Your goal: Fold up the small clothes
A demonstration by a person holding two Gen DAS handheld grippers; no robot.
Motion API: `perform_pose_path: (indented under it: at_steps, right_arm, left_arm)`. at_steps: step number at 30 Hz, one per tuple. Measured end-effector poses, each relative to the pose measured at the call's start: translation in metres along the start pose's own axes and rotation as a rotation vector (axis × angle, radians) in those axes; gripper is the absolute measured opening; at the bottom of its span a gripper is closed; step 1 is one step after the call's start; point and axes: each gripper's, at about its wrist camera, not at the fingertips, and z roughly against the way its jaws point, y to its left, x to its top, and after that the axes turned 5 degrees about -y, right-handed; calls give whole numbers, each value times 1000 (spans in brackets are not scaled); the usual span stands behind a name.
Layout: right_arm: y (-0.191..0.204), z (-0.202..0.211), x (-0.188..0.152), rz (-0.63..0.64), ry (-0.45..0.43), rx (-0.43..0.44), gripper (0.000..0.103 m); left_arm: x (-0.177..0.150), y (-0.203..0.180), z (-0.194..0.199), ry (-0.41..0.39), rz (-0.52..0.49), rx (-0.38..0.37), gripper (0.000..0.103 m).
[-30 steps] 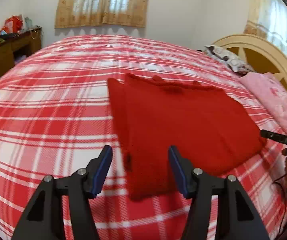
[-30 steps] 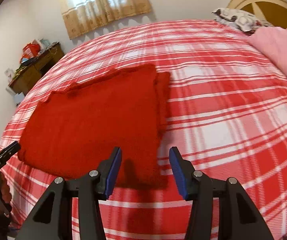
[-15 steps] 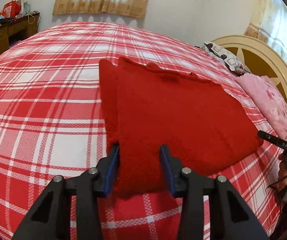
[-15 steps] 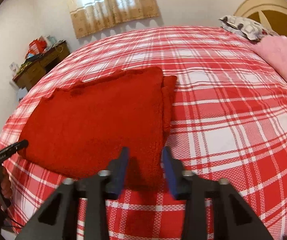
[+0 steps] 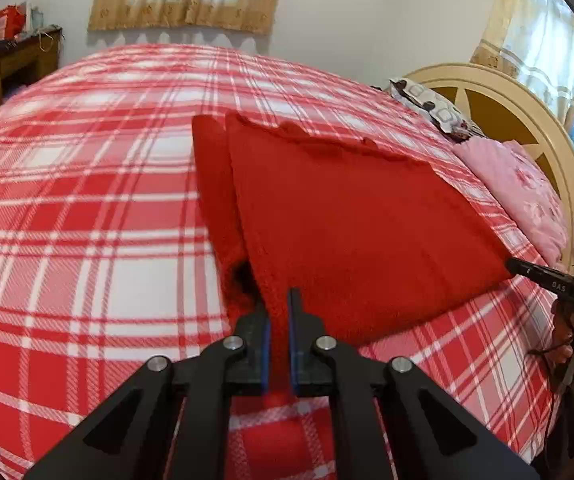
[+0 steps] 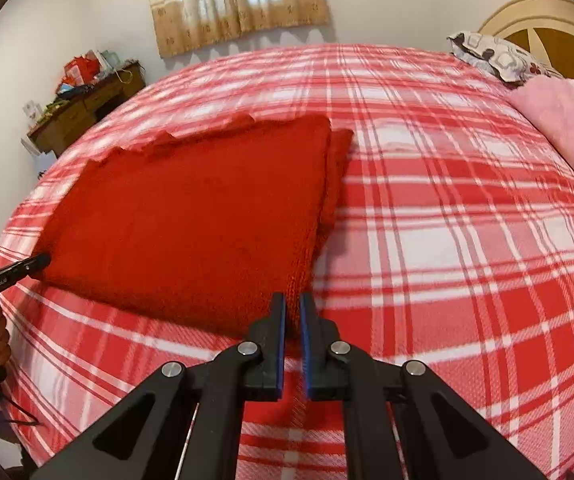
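A red knitted garment (image 5: 351, 224) lies partly folded on the red and white plaid bed (image 5: 87, 208). It also shows in the right wrist view (image 6: 191, 224). My left gripper (image 5: 278, 308) is shut on the garment's near left corner. My right gripper (image 6: 291, 312) is shut on its near right corner. Each gripper's tip shows in the other's view, at the garment's far corner: the right one (image 5: 527, 268) and the left one (image 6: 27, 266). A narrow folded strip (image 5: 211, 184) sticks out along the garment's left side.
A pink blanket (image 5: 523, 196) and a patterned pillow (image 5: 431, 104) lie by the cream headboard (image 5: 519, 112) on the right. A wooden desk (image 6: 87, 108) with clutter stands at the far left wall. Curtained windows are behind the bed.
Both grippers moved forward onto the garment's near edge and closed from wide open to shut on its two near corners.
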Motion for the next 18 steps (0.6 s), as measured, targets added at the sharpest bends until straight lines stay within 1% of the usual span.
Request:
perform_pose_path:
  at_steps: [2, 4, 6, 8, 10, 11, 12, 13, 14, 16, 18]
  right_arm:
    - [-5, -5, -2, -26, 7, -6, 6]
    - [-8, -6, -1, -49, 5, 0, 6]
    - [-7, -7, 2, -45, 4, -4, 6]
    - [-6, -12, 2, -41, 27, 1, 6]
    - [-4, -10, 3, -35, 23, -11, 8]
    - [-2, -7, 3, -36, 21, -23, 14]
    - [-1, -4, 3, -36, 18, -37, 20]
    - [2, 0, 3, -32, 11, -49, 41]
    - [6, 5, 3, -21, -5, -48, 57]
    - [19, 16, 5, 19, -35, -39, 57]
    - [37, 24, 7, 78, -60, -52, 57]
  left_arm:
    - [-6, 2, -4, 18, 5, 1, 7]
    - [-11, 2, -5, 16, 2, 1, 7]
    - [-13, 1, -3, 8, -1, -1, 7]
    - [-13, 0, -2, 6, -2, 2, 7]
    - [-12, 0, -4, 2, -5, 8, 8]
    - [-12, 1, -4, 2, -4, 14, 12]
    - [-12, 1, -4, -1, 1, 18, 13]
    - [-11, 1, -4, 0, 5, 18, 13]
    - [-11, 0, -4, 2, 3, 20, 14]
    - [-10, -1, -2, 3, -14, 34, 25]
    - [-8, -3, 3, -10, -35, 71, 60]
